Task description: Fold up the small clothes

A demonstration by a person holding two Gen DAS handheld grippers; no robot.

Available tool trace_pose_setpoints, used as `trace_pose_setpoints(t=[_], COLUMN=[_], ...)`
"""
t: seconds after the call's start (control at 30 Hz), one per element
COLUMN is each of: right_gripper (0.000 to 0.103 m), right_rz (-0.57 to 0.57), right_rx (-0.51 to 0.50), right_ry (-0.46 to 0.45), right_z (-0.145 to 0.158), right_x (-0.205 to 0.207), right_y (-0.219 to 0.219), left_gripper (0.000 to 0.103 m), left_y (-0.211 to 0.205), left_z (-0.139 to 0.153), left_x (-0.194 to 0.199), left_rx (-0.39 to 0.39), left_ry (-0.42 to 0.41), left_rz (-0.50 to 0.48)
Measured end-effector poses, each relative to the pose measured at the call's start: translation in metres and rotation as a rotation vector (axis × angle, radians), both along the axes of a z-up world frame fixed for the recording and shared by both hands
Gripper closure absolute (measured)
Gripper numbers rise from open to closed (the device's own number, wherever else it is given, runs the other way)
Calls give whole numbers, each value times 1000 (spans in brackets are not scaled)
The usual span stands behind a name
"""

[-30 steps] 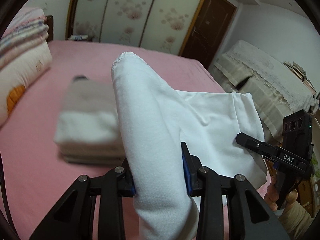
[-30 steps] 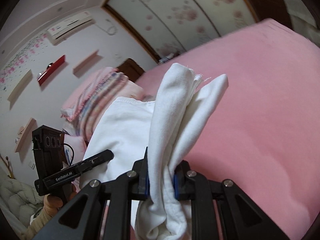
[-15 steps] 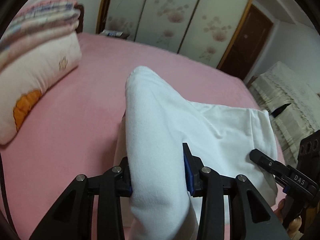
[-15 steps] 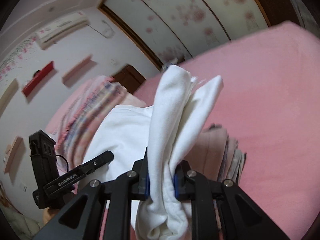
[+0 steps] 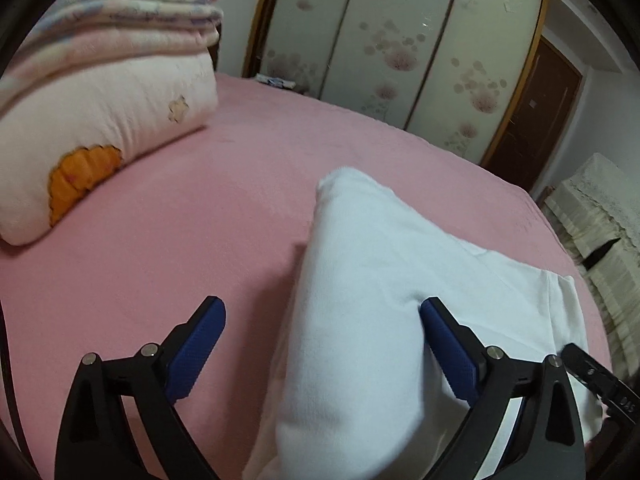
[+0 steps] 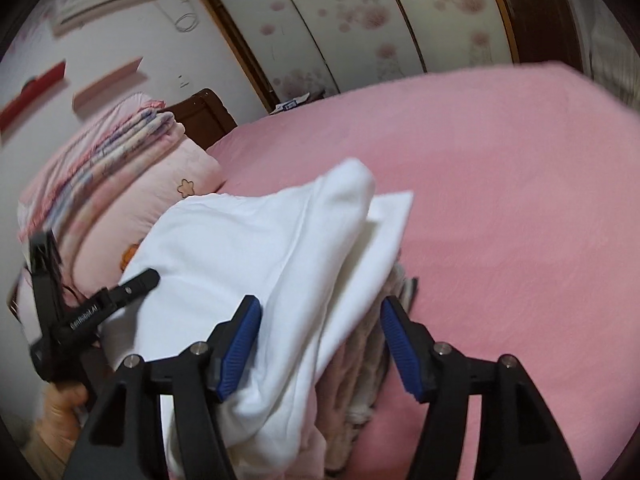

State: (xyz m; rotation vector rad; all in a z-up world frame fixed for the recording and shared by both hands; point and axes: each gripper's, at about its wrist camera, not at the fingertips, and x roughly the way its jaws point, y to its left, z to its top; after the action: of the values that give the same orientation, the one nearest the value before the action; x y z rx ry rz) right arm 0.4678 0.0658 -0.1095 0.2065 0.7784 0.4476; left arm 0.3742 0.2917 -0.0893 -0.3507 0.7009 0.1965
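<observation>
While both sets of jaws stand wide apart, the white garment [image 5: 360,320] lies loose between them on the pink bed [image 5: 160,240], gripped by neither.

In the left wrist view the left gripper [image 5: 320,332] has its blue pads [image 5: 196,344] spread; the one at 8 o'clock is clear of the cloth, and the one at 4 o'clock sits right against the garment's side (whether it presses in cannot be told). The garment's folded end rises toward 12 o'clock from the frame's centre and the rest spreads flat toward 3 o'clock. A pale pink pillow [image 5: 100,128] with an orange patch lies at 10 o'clock, with a striped blanket [image 5: 120,4] stacked on top. Flowered wardrobe doors [image 5: 400,40] stand at 12 o'clock behind the bed.

In the right wrist view the right gripper [image 6: 320,344] is likewise spread, and the white garment [image 6: 260,260] drapes between its pads, lying over a stack of folded beige clothes [image 6: 360,368] whose edges show at 6 o'clock beneath it. The left gripper [image 6: 92,312] appears at 9 o'clock, its tip on or just over the cloth's far edge.
</observation>
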Motion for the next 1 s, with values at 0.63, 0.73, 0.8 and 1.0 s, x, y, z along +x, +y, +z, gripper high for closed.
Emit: trace_pose_setpoints(t=[0.63, 0.73, 0.8, 1.0], right_gripper=[39, 39, 39, 39], right_rz=[-57, -61, -61, -48], right_rx=[-107, -122, -128, -141], right_ry=[-12, -15, -14, -31], right_z=[90, 107, 118, 146], right_x=[-106, -140, -162, -227], right_y=[-78, -94, -103, -129], left_gripper=[1, 1, 1, 1], left_y=[-102, -137, -160, -217], left_z=[121, 137, 149, 176], left_x=[-143, -175, -198, -258], left_rx=[103, 92, 90, 73], left_ry=[15, 23, 20, 21], left_rz=[14, -26, -49, -124])
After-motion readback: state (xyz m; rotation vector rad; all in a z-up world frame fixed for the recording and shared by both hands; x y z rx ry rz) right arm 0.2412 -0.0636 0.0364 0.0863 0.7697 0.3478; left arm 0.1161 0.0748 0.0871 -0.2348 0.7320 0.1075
